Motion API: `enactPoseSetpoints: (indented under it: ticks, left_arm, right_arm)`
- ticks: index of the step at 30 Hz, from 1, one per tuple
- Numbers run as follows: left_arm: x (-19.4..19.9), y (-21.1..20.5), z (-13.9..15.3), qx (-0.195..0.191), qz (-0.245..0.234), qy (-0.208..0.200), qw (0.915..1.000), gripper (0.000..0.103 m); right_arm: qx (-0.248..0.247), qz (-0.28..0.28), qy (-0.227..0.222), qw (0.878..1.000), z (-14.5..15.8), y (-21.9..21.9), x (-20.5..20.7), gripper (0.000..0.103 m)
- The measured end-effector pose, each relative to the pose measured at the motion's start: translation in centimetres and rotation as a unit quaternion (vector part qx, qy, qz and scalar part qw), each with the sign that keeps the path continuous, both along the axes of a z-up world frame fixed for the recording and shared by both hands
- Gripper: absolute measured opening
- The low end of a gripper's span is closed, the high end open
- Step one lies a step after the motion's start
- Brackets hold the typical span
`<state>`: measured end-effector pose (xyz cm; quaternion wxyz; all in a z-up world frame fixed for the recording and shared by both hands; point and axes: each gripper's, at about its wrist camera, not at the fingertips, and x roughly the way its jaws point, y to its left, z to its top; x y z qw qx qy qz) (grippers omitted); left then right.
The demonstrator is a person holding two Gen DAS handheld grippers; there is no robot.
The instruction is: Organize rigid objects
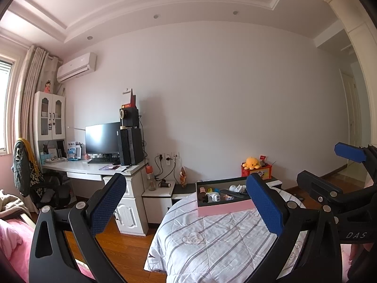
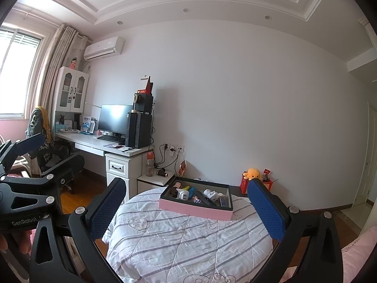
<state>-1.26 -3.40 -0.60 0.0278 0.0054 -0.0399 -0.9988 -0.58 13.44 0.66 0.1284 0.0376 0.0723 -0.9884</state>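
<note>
A pink-sided box (image 1: 223, 208) (image 2: 195, 208) with a dark inside sits on a round surface under a striped white quilt (image 1: 212, 240) (image 2: 188, 240). Small rigid things lie inside: a white charger (image 1: 215, 197) (image 2: 182, 195), a white figure (image 2: 211, 194), a brown piece (image 1: 202, 194) and several more. My left gripper (image 1: 188, 208) is open, well short of the box, nothing between its blue pads. My right gripper (image 2: 187, 212) is open too, held back from the box. Each view shows the other gripper at its edge (image 1: 339, 172) (image 2: 35, 155).
A white desk (image 1: 94, 168) (image 2: 99, 142) with monitor and black tower stands left, an office chair (image 1: 47, 191) beside it. A low white cabinet (image 1: 157, 195) (image 2: 155, 180) sits behind the quilt. An orange plush (image 1: 251, 162) (image 2: 253, 173) tops a red box. Wooden floor lies left.
</note>
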Motion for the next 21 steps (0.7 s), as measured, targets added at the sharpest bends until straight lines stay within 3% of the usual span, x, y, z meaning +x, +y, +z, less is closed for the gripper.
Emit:
enactPoseSetpoints:
  ticks: [21]
  left_arm:
    - [0.42,0.33,-0.24,-0.003,-0.002,0.005,1.0000,0.103]
  right_arm:
    - [-0.005,-0.005,0.002,1.000,-0.19,0.23,0.33,0.103]
